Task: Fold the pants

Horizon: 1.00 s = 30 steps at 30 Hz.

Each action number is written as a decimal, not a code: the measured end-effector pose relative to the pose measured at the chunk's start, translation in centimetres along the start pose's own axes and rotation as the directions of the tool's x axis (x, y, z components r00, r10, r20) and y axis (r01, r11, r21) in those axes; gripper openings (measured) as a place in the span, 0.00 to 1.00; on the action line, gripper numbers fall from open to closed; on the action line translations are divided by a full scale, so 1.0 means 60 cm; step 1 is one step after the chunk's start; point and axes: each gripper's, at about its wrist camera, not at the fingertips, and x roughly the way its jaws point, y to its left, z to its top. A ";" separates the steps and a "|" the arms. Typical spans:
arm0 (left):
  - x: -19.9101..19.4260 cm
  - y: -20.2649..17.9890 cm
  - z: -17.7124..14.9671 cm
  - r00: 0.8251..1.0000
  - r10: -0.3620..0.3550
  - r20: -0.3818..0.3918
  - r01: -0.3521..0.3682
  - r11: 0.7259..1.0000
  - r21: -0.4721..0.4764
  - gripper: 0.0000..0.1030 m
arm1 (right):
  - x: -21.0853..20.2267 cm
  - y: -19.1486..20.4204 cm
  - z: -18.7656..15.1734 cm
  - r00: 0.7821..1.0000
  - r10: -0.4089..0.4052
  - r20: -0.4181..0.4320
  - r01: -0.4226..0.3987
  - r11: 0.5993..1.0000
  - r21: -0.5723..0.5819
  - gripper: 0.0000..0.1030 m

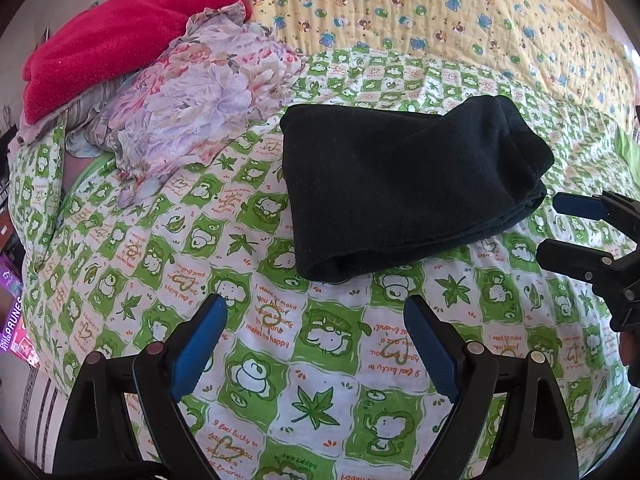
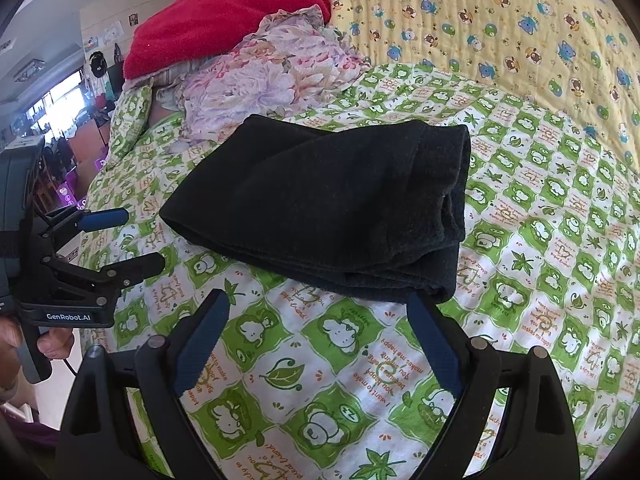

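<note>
I hold my left gripper [image 1: 316, 316] and my right gripper [image 2: 318, 314] low over the bed, both with their blue-padded fingers spread wide and nothing between them. The black fleece pants [image 1: 404, 184] lie on the green-and-white cartoon-print bedsheet [image 1: 276, 364] just ahead of both, already folded into a thick, compact rectangle with several layers stacked at the near edge. I judge the folding to be done or nearly so, which would explain why both grippers are released and clear of the cloth: I am not touching the bundle, so it keeps its shape. In the right wrist view the right pad sits just beside the bundle's near corner, perhaps grazing it; I cannot tell.

To the far left a crumpled floral fabric in pink and lilac [image 1: 208, 100] lies close to the pants without clearly touching them, and a red plush blanket [image 1: 116, 44] is heaped on top of it. A yellow quilt printed with little bears [image 1: 440, 12] covers the bed beyond. Nothing lies between my grippers and the pants; only the floral heap crowds the left side, should the bundle need moving that way.
</note>
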 end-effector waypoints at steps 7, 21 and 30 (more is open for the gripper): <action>0.004 0.003 0.001 1.000 -0.012 -0.003 0.012 1.000 -0.010 0.88 | 0.001 -0.001 0.000 1.000 -0.006 0.003 0.006 1.000 0.002 0.88; 0.002 0.001 0.005 1.000 -0.014 0.011 0.014 1.000 -0.008 0.88 | 0.004 -0.003 0.006 1.000 -0.002 0.013 0.002 1.000 0.011 0.88; -0.002 -0.003 0.007 1.000 -0.010 0.022 0.010 1.000 -0.002 0.88 | 0.002 -0.007 0.010 1.000 -0.002 0.021 0.001 1.000 0.022 0.88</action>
